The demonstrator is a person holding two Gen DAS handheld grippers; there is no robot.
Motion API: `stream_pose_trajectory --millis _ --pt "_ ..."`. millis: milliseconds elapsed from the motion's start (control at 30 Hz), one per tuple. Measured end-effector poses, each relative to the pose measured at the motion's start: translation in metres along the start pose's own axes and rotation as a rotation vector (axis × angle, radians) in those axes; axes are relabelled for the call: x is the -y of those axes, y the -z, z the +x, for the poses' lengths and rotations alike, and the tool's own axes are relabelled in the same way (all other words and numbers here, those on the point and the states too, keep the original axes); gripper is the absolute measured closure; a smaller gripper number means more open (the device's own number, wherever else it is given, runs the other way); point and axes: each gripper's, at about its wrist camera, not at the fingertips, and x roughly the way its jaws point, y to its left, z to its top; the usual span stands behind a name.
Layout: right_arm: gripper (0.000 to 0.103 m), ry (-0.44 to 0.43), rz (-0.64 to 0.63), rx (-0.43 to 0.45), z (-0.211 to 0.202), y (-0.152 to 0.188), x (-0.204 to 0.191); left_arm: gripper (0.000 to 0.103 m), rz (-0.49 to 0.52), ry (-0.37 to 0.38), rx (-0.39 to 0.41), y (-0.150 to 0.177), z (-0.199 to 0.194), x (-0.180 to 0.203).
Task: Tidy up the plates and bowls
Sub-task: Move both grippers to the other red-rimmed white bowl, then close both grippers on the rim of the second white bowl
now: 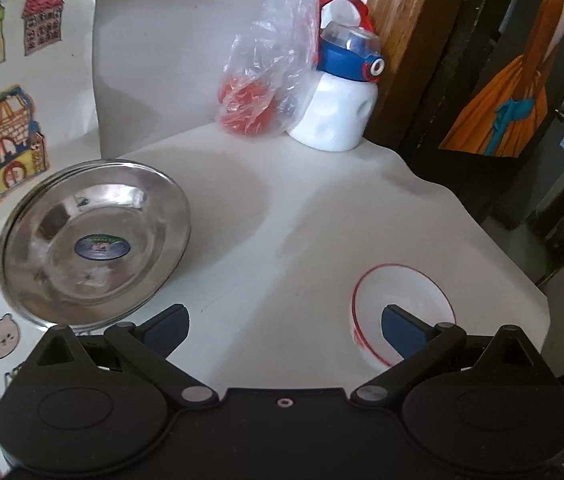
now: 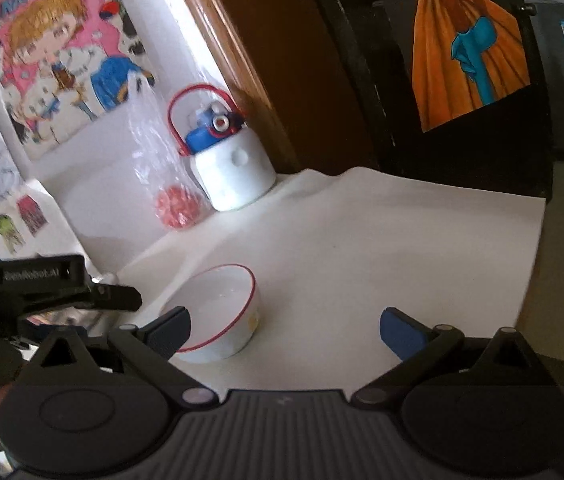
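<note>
A shiny steel plate (image 1: 94,242) with a blue sticker in its middle lies on the white table at the left, just ahead of my left finger. A white bowl with a red rim (image 1: 401,312) stands at the right, partly behind my right finger. My left gripper (image 1: 283,330) is open, with bare table between its blue pads. In the right wrist view the same bowl (image 2: 222,312) sits by the left finger of my right gripper (image 2: 285,330), which is open and holds nothing. The left gripper's black body (image 2: 46,288) shows at the left edge.
A white bottle with a blue lid and red strap (image 1: 341,92) and a clear plastic bag with red contents (image 1: 258,80) stand at the table's back. Sticker-covered wall panels rise on the left. The table edge (image 1: 521,264) drops off on the right beside a dark door.
</note>
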Motion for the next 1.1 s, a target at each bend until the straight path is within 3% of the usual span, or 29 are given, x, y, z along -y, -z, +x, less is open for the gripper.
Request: stream_pose_trajectory --millis 300,467,600,667,733,1000,1100 --pt "0.015 -0.007 -0.010 -0.024 0.022 0.000 -0.009 0.002 -0.027 0.045 -0.039 -0.006 0.025 0.000" --pt "0.020 -0.017 -0.013 -0.031 0.026 0.002 -0.013 0.013 -0.004 0.063 -0.044 -0.007 0.029 0.005" --pt "0.038 -0.051 0.001 -0.040 0.028 0.003 -0.013 0.029 0.015 0.073 -0.061 -0.006 0.032 0.009" --pt "0.041 -0.076 0.026 -0.042 0.028 0.003 -0.011 0.039 0.018 0.087 -0.070 -0.005 0.034 0.011" --pt "0.048 -0.092 0.045 -0.043 0.027 0.003 -0.008 0.061 0.035 0.103 -0.087 -0.005 0.036 0.013" --pt "0.062 -0.217 0.158 -0.074 0.032 0.008 0.001 0.085 0.057 0.155 -0.115 -0.003 0.040 0.022" --pt "0.067 -0.225 0.181 -0.059 0.030 0.011 0.003 0.085 0.056 0.171 -0.123 -0.001 0.039 0.026"
